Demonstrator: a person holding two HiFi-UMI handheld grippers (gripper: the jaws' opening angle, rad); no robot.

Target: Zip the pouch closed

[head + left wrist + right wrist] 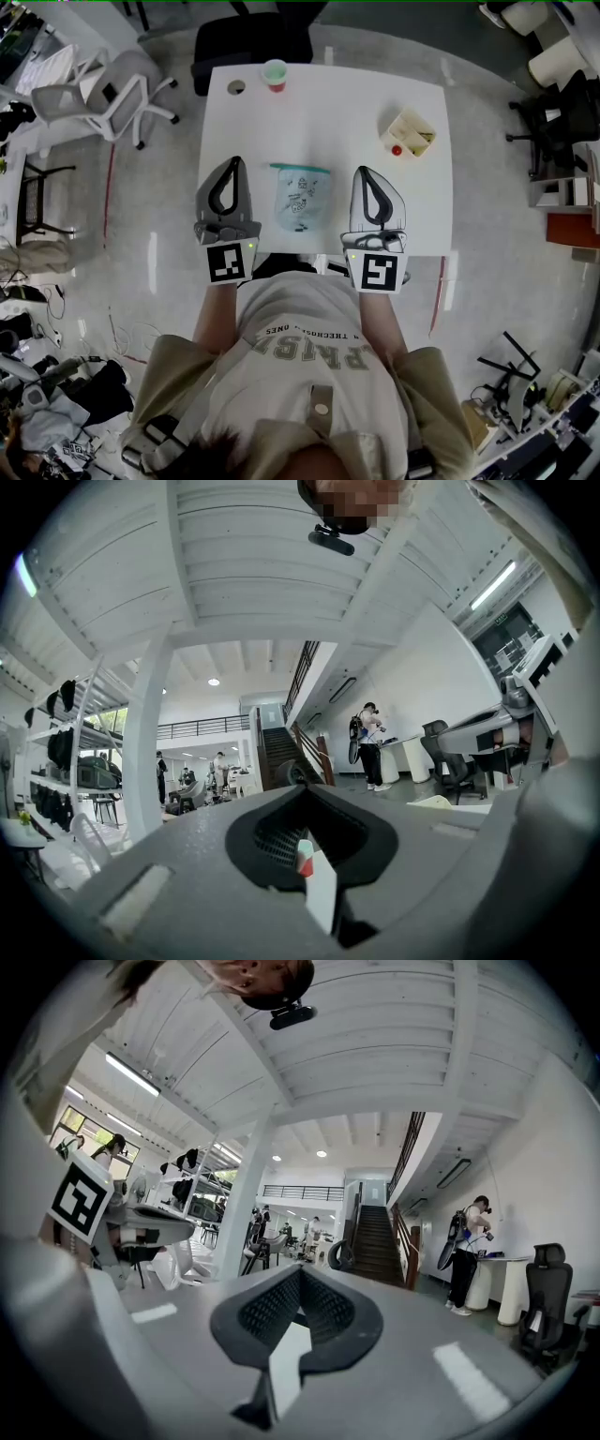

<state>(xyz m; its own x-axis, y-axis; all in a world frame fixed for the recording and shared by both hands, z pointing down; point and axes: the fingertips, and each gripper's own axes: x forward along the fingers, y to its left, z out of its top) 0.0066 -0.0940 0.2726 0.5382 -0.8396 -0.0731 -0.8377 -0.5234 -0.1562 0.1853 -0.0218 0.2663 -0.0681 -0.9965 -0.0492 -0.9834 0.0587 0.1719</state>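
**Both grippers shut, pouch between them**

1. I held my left gripper (235, 163) over the lower left part of the white table (337, 112). Its jaws were pressed together, with nothing pinched.
2. I held my right gripper (365, 172) over the lower right part, its jaws likewise pressed together.
3. The pouch (300, 202) lay flat at the centre of the frame, between the two grippers and apart from both. Its teal zip (300, 170) ran along the upper edge.
4. A cup (274, 74) stood at the table's top edge. A small box (410, 132) sat towards the upper right.
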